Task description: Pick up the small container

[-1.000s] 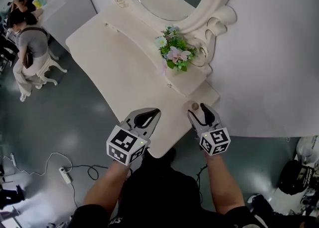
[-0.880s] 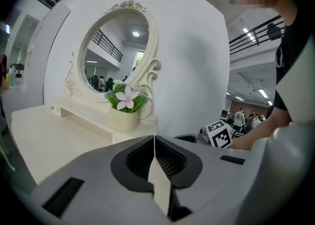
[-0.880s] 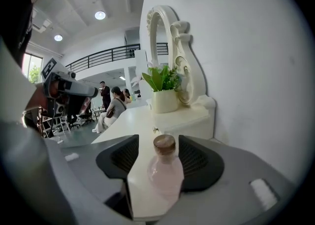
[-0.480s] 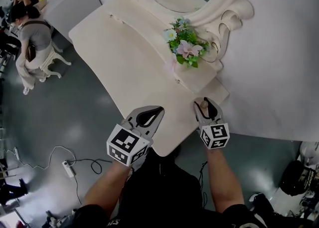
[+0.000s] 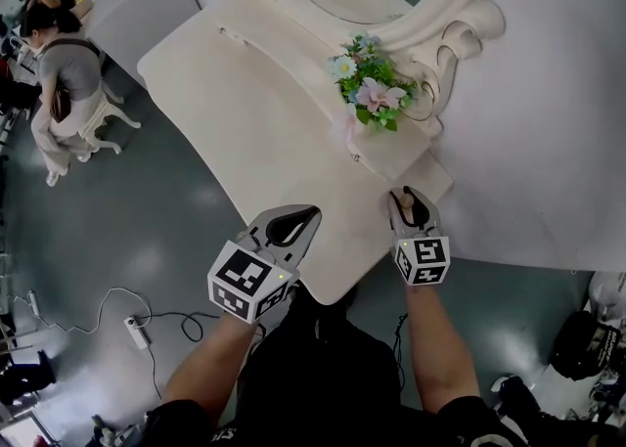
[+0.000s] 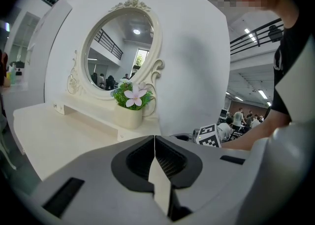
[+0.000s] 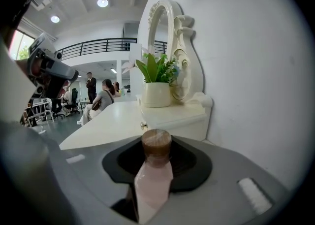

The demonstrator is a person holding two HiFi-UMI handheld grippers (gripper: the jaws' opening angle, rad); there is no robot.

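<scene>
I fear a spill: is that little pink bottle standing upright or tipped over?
Upright: the small container shows its brown cap on top, pink body straight below.

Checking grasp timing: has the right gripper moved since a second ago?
Yes. The right gripper has edged forward toward the dresser ledge, its jaws just closing around the small container.

No legible text, brands or numbers, only coded black-and-white square markers [image 5: 245,284]

The small container [image 7: 155,172] is showing pale pink with a brown cap; the desk [image 5: 245,122] is gleaming cream; the flowers [image 5: 372,93] are showing pink and green.
</scene>
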